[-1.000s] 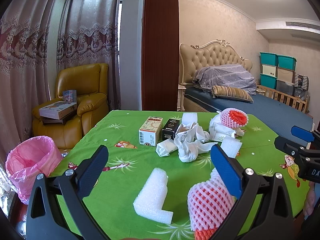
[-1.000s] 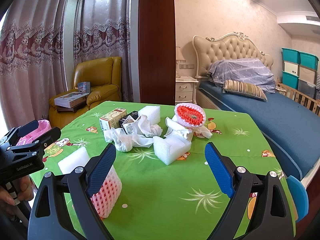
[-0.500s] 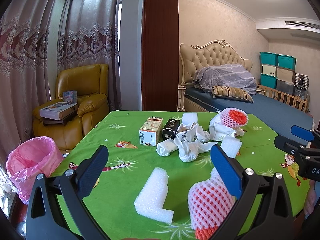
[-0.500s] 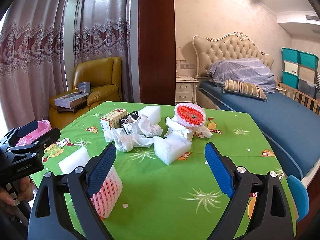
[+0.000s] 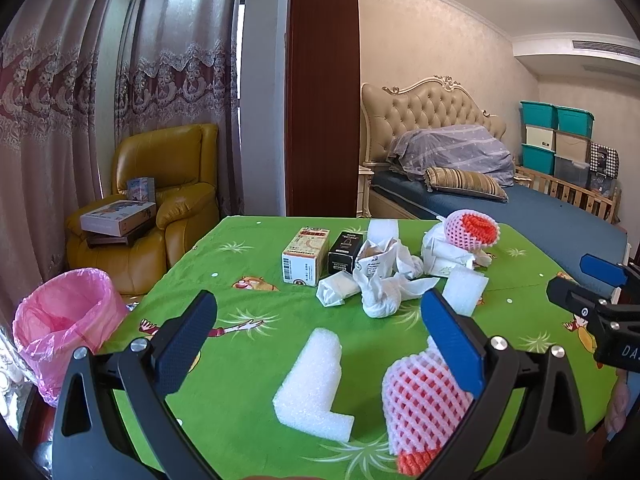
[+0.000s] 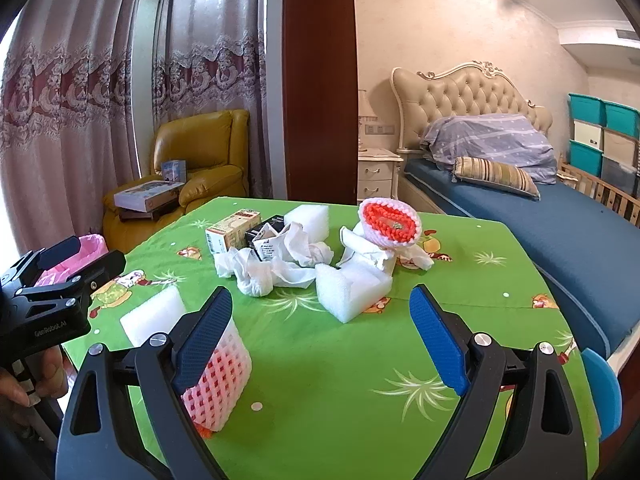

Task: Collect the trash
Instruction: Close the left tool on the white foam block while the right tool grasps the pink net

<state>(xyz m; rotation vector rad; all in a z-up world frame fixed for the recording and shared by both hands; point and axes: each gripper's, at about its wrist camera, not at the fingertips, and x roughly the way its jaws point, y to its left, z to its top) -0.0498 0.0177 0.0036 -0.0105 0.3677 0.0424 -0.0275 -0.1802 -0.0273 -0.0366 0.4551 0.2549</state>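
Observation:
Trash lies on a green tablecloth. A white L-shaped foam piece and a pink-and-red foam fruit net lie near my left gripper, which is open and empty above the near table edge. Farther off are crumpled white paper, a cream carton, a black box, a foam block and a second fruit net. My right gripper is open and empty, with the near net behind its left finger and the foam block ahead.
A bin lined with a pink bag stands on the floor left of the table. A yellow armchair with boxes is behind it. A bed lies to the right, a wooden pillar behind the table.

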